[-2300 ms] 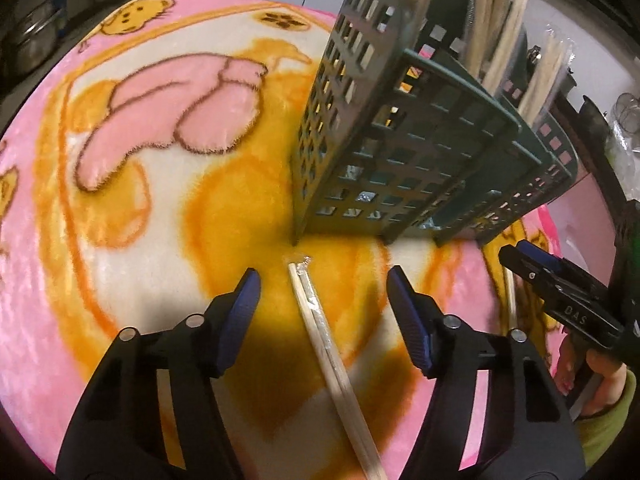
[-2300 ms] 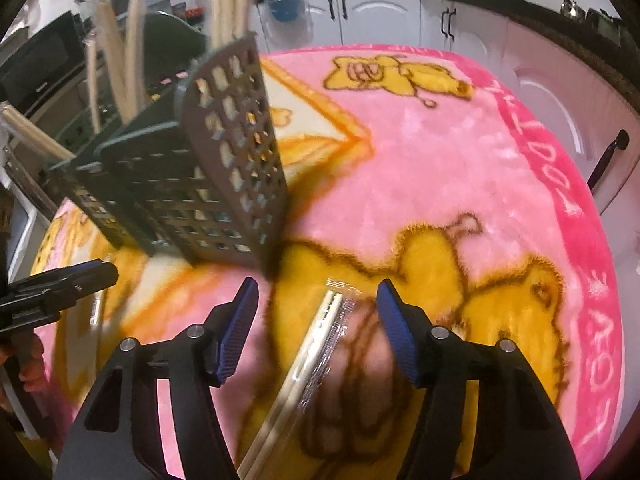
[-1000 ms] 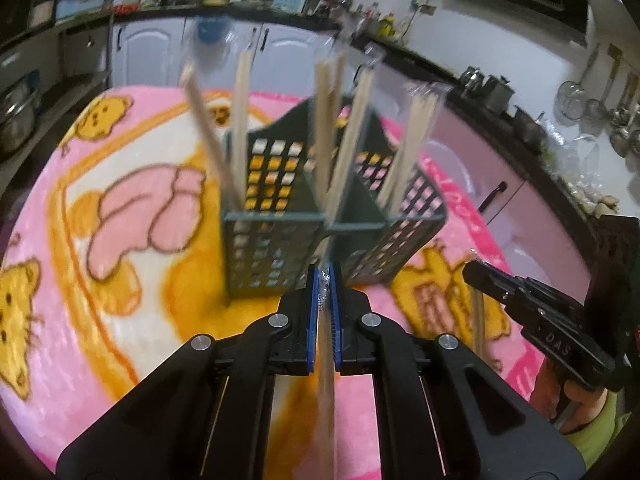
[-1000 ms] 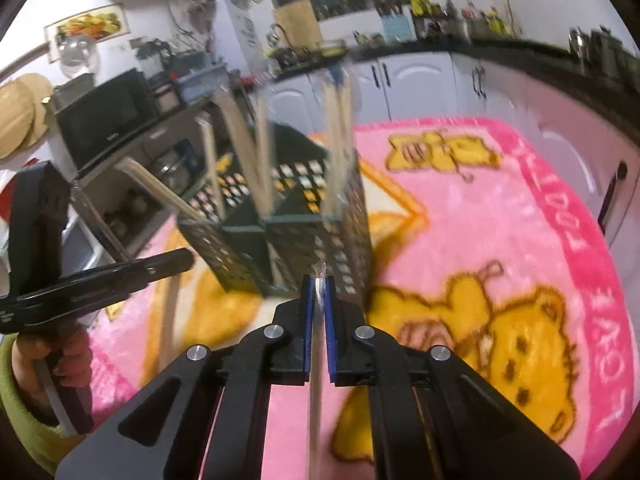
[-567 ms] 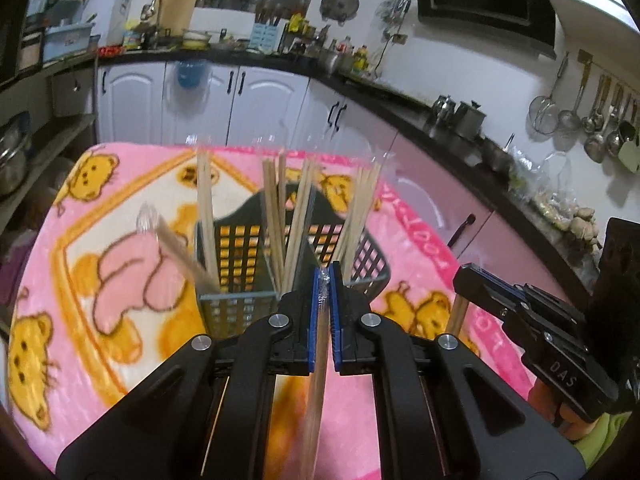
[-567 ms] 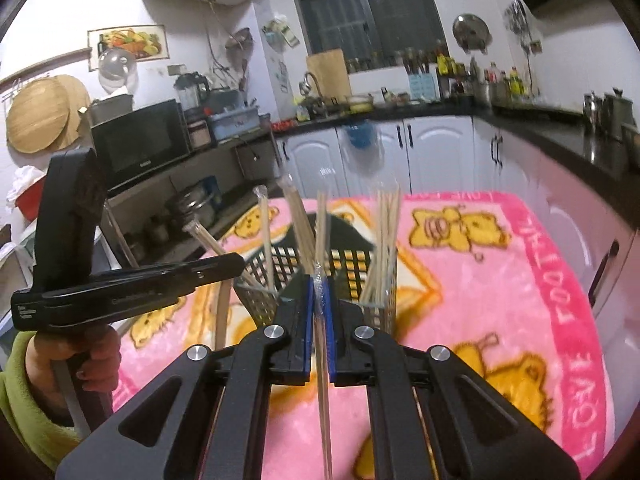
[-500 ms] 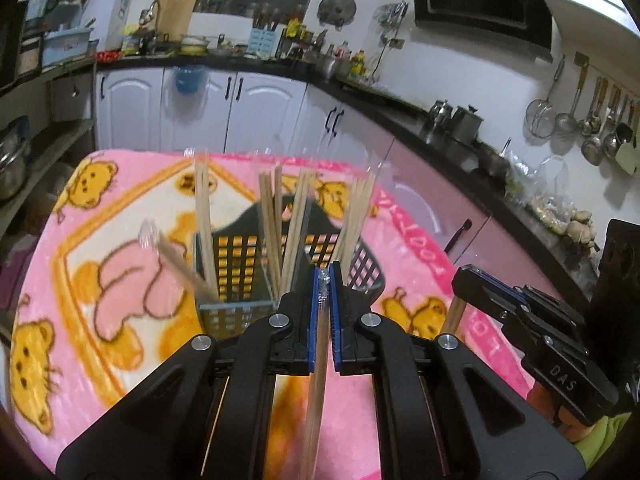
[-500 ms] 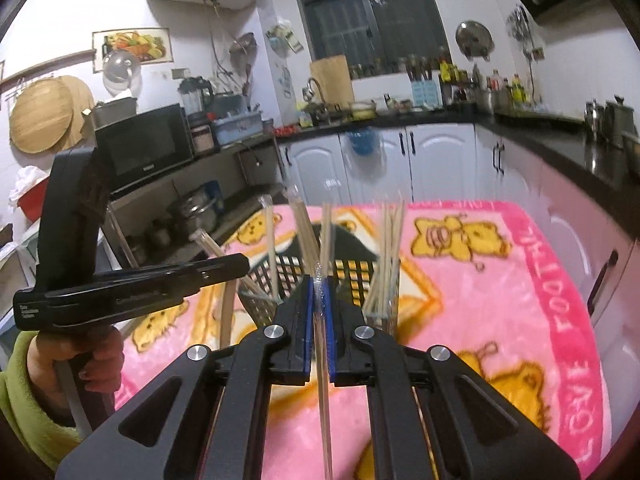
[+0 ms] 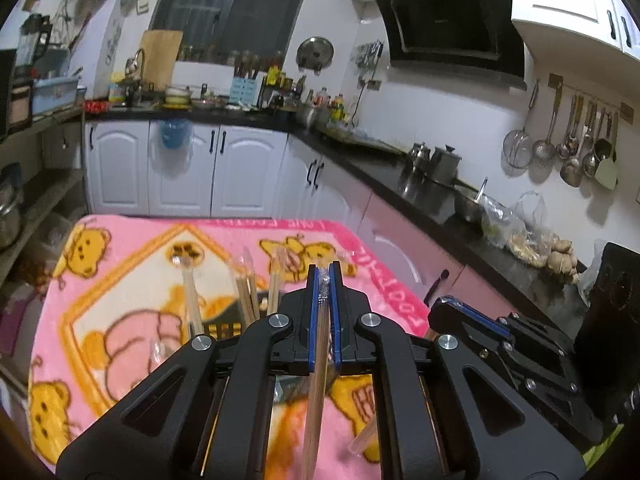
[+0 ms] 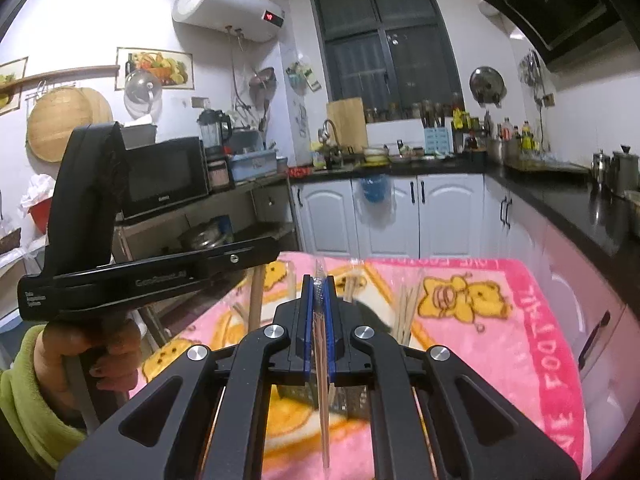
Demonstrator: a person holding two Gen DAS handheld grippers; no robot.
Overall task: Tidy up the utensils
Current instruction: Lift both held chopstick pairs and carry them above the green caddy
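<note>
Both packs lifted — insertion pending
Left gripper (image 9: 324,276) and right gripper (image 10: 318,284) each clamp wrapped chopsticks (image 9: 316,392) above the part-filled caddy (image 10: 372,312) — blanket (image 10: 520,360) centre.

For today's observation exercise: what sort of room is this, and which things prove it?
A home kitchen: a black range hood on the wall, metal ladles and strainers hanging on a rail, and a black microwave oven beside white base cabinets.
</note>
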